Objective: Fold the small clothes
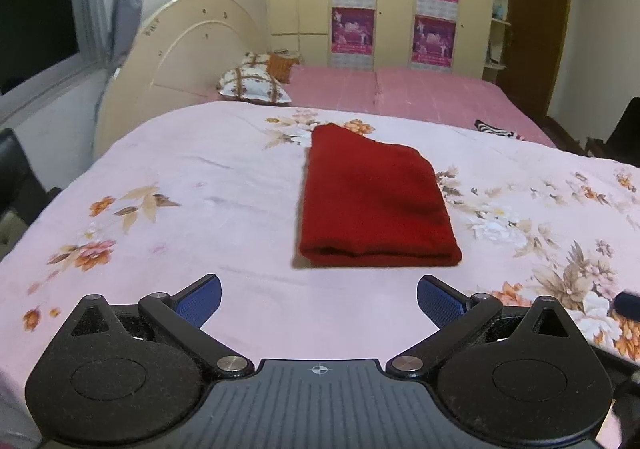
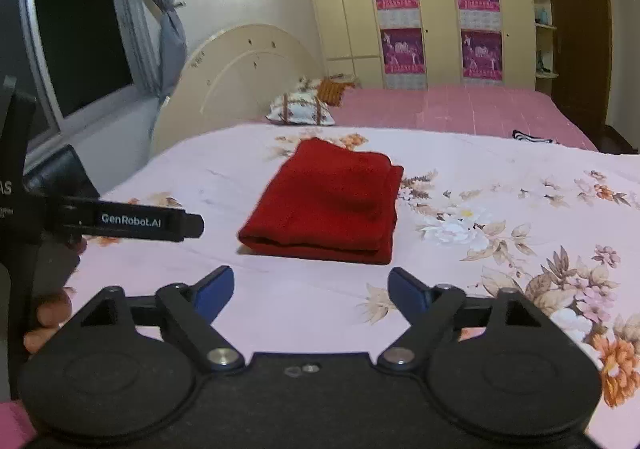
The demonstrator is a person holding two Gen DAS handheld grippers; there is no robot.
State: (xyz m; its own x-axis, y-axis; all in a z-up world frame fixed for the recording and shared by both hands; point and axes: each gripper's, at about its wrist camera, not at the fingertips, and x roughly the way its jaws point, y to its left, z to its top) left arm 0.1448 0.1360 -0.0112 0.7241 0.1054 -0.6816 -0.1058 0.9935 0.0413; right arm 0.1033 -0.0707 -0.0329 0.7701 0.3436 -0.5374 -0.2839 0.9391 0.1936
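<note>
A dark red cloth (image 1: 372, 201) lies folded into a thick rectangle on the pale pink floral bedsheet (image 1: 200, 185), its folded edge toward me. My left gripper (image 1: 319, 295) hovers just short of that near edge, open, with nothing between its blue pads. The right wrist view shows the same red cloth (image 2: 328, 205) lying flat, and my right gripper (image 2: 311, 289) open and empty a little in front of it. At the left of that view, the left gripper's body (image 2: 132, 223) marked GenRobot.AI is held by a person's hand (image 2: 48, 321).
A cream headboard (image 1: 180, 61) and patterned pillows (image 1: 256, 85) lie at the far left. A second bed with a pink sheet (image 1: 420, 93) lies beyond, a striped item (image 1: 498, 129) on its edge. Wardrobe doors with purple posters (image 1: 400, 1) fill the back wall. A dark chair (image 1: 20, 177) stands at left.
</note>
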